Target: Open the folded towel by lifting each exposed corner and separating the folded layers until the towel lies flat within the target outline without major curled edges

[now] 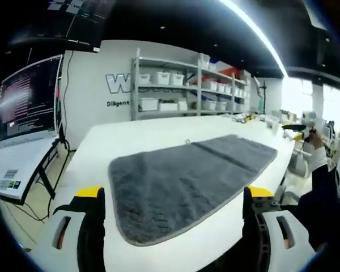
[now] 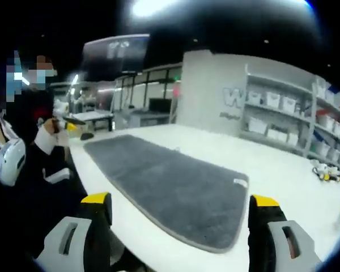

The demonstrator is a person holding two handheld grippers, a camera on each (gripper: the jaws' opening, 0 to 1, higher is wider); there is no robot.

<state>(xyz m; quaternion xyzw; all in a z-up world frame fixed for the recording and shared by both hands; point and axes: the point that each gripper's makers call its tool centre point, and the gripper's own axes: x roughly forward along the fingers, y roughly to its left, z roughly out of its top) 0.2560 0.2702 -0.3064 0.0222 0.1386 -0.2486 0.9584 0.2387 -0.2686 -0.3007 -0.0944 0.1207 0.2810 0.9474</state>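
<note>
On the table, flat towel ahead of left gripper.

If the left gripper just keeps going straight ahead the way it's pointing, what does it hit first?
Most likely the grey towel. The left gripper stands open with the towel's near edge lying between its jaws on the white table. Depth is hard to judge, so it may pass just above the cloth.

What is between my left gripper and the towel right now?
Nothing visible. The left gripper is open with the grey towel lying directly ahead on the white table, its near edge between the jaws.
</note>
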